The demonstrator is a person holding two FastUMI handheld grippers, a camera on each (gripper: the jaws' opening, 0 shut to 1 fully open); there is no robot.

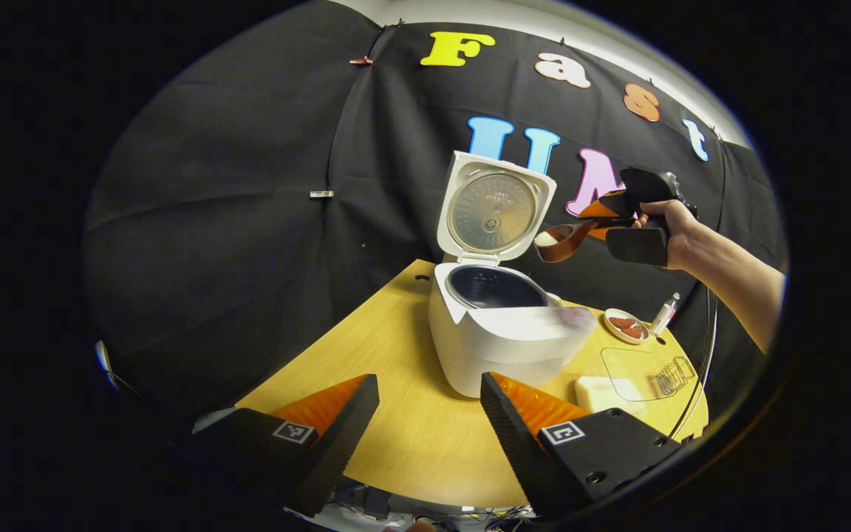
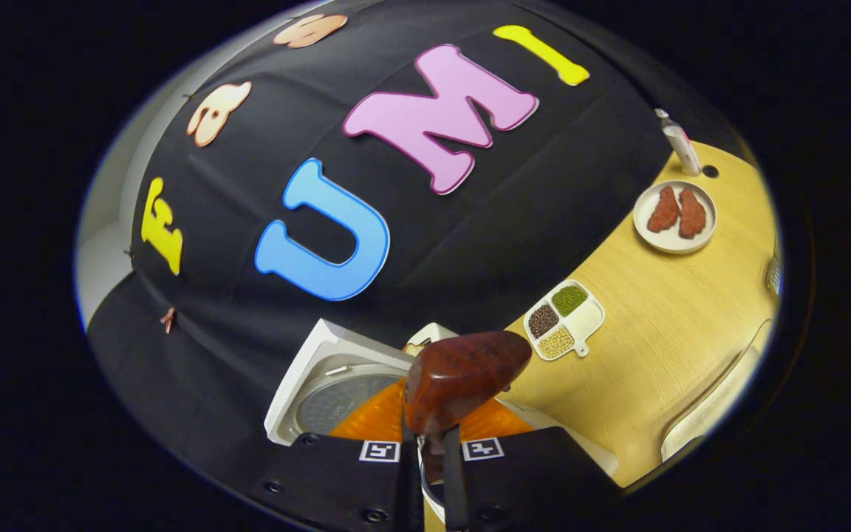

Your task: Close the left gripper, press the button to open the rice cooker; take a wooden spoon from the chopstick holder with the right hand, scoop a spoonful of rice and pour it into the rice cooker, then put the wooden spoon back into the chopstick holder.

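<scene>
Left gripper view: the left hand-held gripper (image 1: 429,414) has its fingers spread wide and empty above the wooden surface (image 1: 411,436), facing the white rice cooker (image 1: 503,332) with its lid (image 1: 494,208) raised, while the right hand-held gripper (image 1: 603,218), held by a hand (image 1: 673,229), carries the wooden spoon (image 1: 562,240) with rice in its bowl above the open pot. Right gripper view: the fingers are clamped on the spoon handle, the bowl's underside facing the camera, with the lid below-left and a divided dish of beans (image 2: 564,319) and a plate (image 2: 675,218) on the surface
</scene>
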